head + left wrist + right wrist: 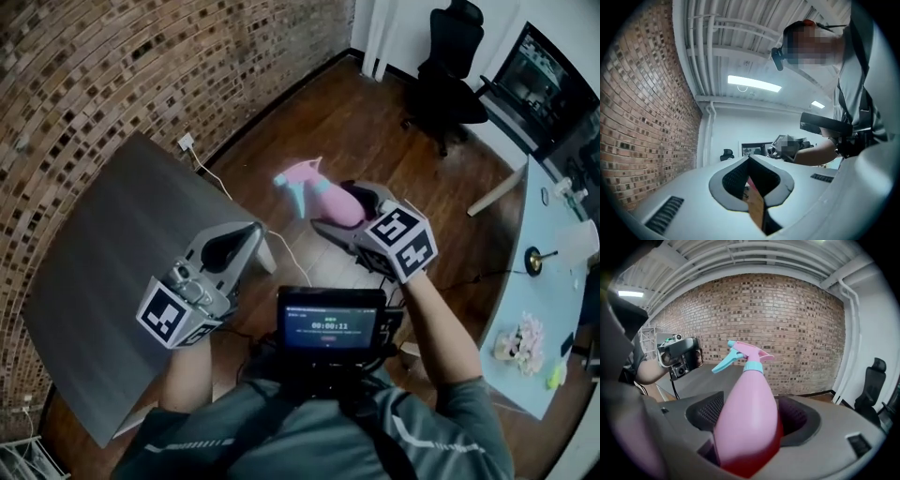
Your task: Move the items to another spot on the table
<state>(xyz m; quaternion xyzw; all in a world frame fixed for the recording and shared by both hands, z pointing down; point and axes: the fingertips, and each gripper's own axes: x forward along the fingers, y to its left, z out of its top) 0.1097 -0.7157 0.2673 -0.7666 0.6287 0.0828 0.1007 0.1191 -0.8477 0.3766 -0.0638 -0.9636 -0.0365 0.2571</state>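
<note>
A brick wall (141, 56), dark wooden floor (356, 122), grey table (112, 253) and black office chair (450, 66).

A grey table (103, 272) stands on the wooden floor (356, 122); a pale-blue table (544, 300) bears small items (528, 339).

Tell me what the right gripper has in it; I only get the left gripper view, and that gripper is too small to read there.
Observer: The right gripper is clamped on a pink spray bottle, with the pads on its body.
Operator: Which way is the bottle pointing?
Observer: Forward along the jaws, with its teal trigger leading, toward the brick wall.
Operator: Is it above a table?
Observer: Not in the head view. There it shows over the wooden floor, between the grey table on the left and a light blue table on the right.
</note>
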